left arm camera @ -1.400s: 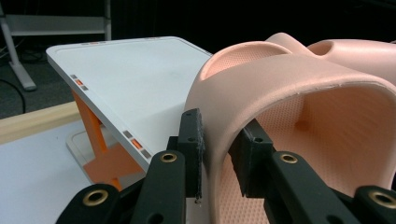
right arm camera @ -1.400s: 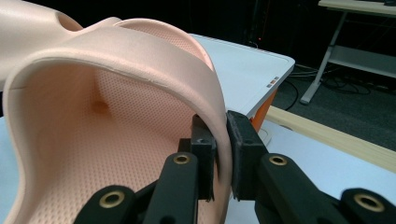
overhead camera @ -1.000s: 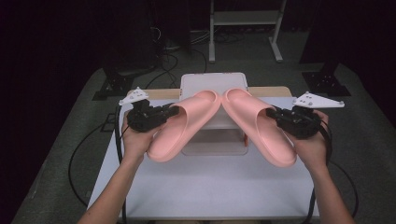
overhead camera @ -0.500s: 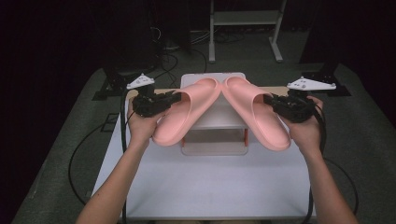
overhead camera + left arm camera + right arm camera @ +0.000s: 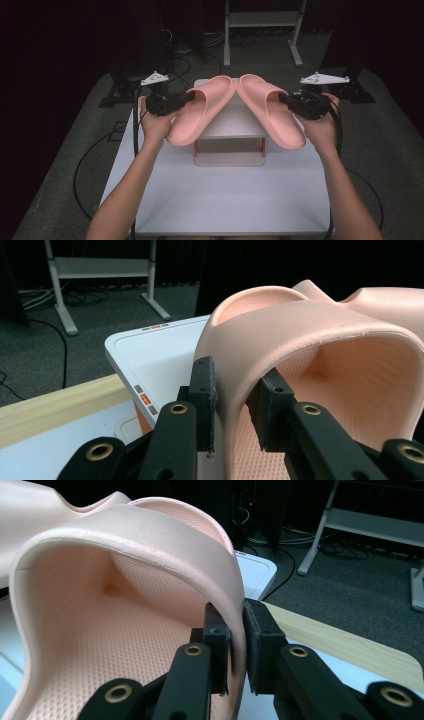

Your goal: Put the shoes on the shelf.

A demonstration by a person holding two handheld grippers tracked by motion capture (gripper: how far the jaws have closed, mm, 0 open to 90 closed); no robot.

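Two pink slides (image 5: 202, 112) (image 5: 271, 111) held aloft, toes touching

Two pink foam slide sandals (image 5: 205, 112) (image 5: 270, 110) are held side by side above a small white two-tier shelf (image 5: 230, 122) on the white table (image 5: 225, 195), toes touching.

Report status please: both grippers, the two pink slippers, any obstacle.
Left gripper shut on left slipper strap. Right gripper shut on right slipper strap. Both slippers held above white shelf, toes touching. No obstacle seen.
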